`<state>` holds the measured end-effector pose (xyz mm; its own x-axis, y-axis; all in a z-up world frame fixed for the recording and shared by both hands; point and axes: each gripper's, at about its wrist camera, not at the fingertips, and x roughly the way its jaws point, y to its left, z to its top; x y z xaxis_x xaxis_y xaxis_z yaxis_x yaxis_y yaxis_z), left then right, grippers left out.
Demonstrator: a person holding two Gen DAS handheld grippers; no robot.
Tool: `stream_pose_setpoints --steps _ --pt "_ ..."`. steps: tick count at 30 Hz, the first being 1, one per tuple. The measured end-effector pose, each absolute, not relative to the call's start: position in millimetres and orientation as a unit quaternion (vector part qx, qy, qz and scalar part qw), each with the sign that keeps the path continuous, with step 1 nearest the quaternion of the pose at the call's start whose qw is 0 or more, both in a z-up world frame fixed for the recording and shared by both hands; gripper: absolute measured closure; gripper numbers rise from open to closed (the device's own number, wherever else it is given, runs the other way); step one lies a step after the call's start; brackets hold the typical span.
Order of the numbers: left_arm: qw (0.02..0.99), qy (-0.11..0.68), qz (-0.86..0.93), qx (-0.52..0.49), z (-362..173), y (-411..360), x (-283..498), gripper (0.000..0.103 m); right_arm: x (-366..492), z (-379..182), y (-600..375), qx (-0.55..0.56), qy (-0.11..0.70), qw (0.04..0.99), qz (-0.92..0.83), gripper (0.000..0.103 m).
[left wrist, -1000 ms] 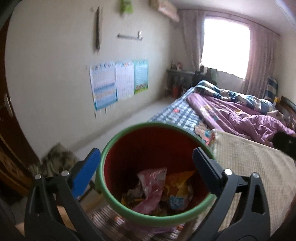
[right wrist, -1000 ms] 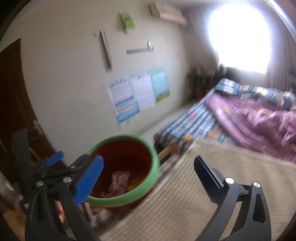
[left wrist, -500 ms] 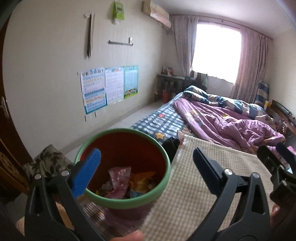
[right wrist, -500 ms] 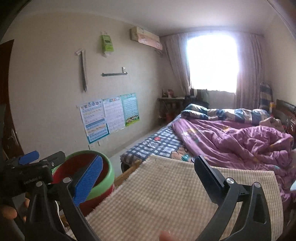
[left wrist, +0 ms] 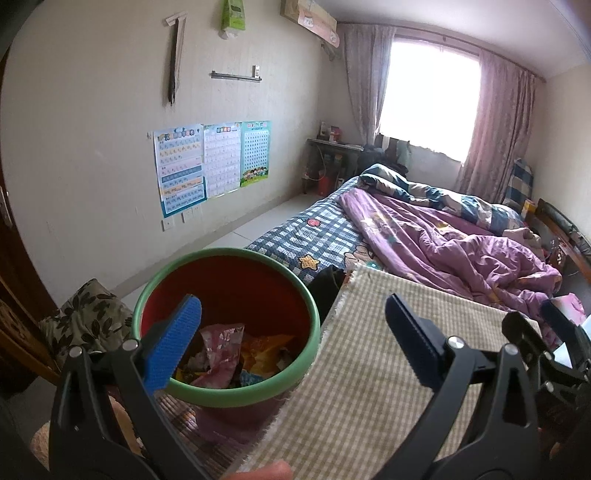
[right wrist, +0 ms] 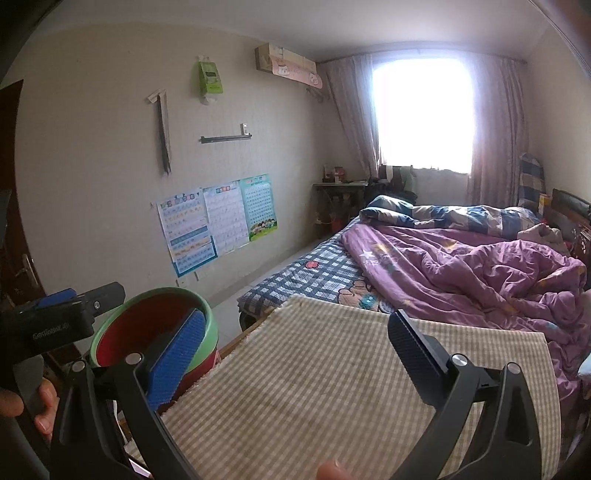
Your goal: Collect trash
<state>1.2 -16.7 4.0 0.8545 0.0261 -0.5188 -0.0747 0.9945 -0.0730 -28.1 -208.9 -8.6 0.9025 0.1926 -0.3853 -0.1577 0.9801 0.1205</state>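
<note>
Room: bedroom, checked cloth (right wrist: 332, 387) before you.
Bin: red wastebasket (left wrist: 229, 295) holds wrappers (left wrist: 221, 350).
Your left gripper (left wrist: 291, 339): jaws apart, empty.
Your right gripper (right wrist: 295, 350): jaws apart, empty.

Black left gripper body (right wrist: 48, 328): a line of pale lettering runs along its side in the right wrist view; it is too blurred to spell out with certainty.
Three paper wall charts (left wrist: 210, 164): grids of small print and coloured header bands, none of it legible in either view.
Green hanging packet on the wall (right wrist: 209, 78): a darker printed panel, characters too small to read.
Long cardboard box near the ceiling (left wrist: 310, 16): cartoon decoration only; no words can be made out.
Crumpled wrappers in the red bin with green rim (left wrist: 229, 354): print unreadable.
</note>
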Motion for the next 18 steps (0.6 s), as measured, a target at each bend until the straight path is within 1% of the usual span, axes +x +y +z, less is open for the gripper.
stream_pose_setpoints --steps 18 --pt "0.960 0.277 0.022 -0.041 2.1 -16.8 2.2 0.005 -26.4 -13.3 -206.6 0.044 0.217 0.971 0.091 0.007"
